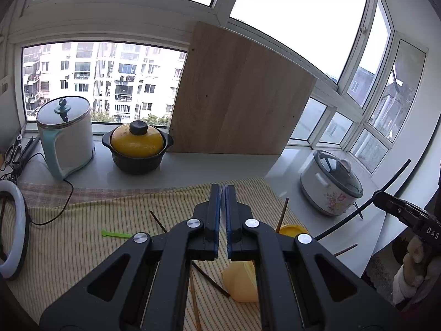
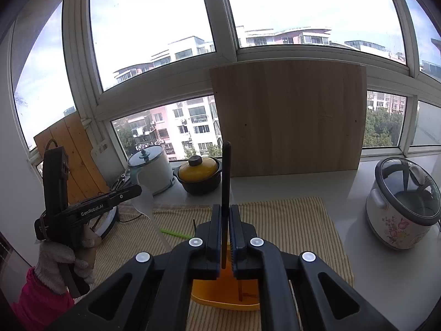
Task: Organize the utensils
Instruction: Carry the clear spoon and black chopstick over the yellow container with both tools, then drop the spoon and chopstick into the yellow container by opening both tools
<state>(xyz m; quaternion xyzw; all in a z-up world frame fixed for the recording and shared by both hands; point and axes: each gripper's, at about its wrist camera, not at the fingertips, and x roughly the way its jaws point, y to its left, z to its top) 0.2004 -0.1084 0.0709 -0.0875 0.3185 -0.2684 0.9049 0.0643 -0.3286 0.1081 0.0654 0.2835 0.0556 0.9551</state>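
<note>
- "GenRobot.AI" can be read on the left gripper (image 2: 135,190), held in a gloved hand (image 2: 59,259); its jaws are seen nearly together, empty.
- A black chopstick (image 2: 226,193) is clamped upright by the right gripper (image 2: 225,209) above the yellow holder (image 2: 220,289).
- "DAS" is printed on the right gripper's body.

1. Your cloth (image 1: 82,248) covers the table, with chopsticks (image 1: 158,222) lying on it.
2. The holder (image 2: 220,292) stands on the cloth, right of the fork (image 1: 115,234).
3. Behind, along the sill: kettle (image 1: 66,135), pot (image 1: 137,146), board (image 1: 237,96).
4. The cooker (image 2: 399,207) sits right of the cloth.
</note>
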